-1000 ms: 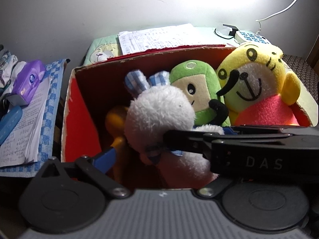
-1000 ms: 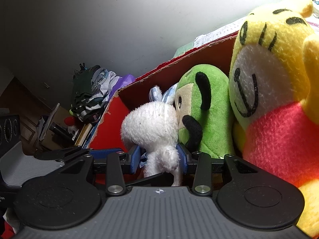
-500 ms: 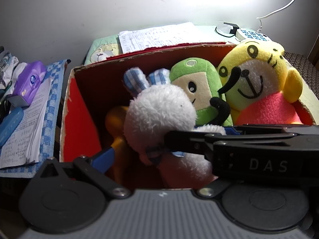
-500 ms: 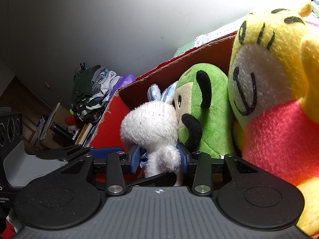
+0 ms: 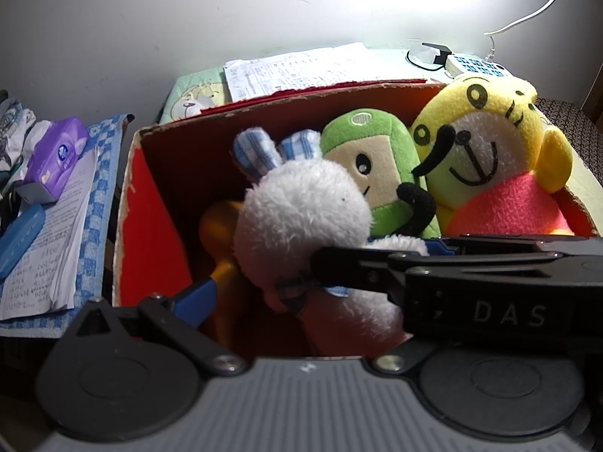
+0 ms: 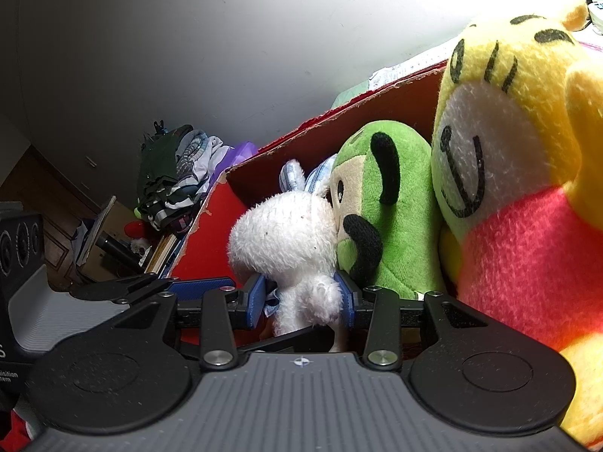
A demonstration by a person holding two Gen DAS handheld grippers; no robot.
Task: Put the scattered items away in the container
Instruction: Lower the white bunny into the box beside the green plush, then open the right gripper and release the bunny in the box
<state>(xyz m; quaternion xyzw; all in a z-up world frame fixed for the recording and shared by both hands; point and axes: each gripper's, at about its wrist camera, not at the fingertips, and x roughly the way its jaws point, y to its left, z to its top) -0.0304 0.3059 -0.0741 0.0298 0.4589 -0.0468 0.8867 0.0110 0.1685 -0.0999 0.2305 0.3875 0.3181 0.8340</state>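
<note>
Left of the box: stack of printed papers (image 5: 45,248) on a blue checked cloth (image 5: 96,203), purple tissue pack (image 5: 56,158) on top at the far end. Cardboard box (image 5: 150,203), red inside, holds 4 toys. Along its left wall an orange toy (image 5: 222,233), mostly hidden. Next, white plush rabbit (image 5: 305,222) with blue checked ears, upright, mid-box, pressed against the green plush (image 5: 373,173) behind it. Yellow plush (image 5: 486,158) with red shirt fills the box's right end, touching the green one. Left gripper (image 5: 301,290) hangs over the near edge of the box, jaws spread about as wide as they go; only its left blue finger (image 5: 196,297) is visible, beside the orange toy, gripping nothing. Right gripper (image 6: 301,299) comes across from the right, jaws partly closed, both blue pads (image 6: 256,301) squeezing the rabbit's body just under the head. More papers (image 5: 320,67) beyond the box's far edge.
</note>
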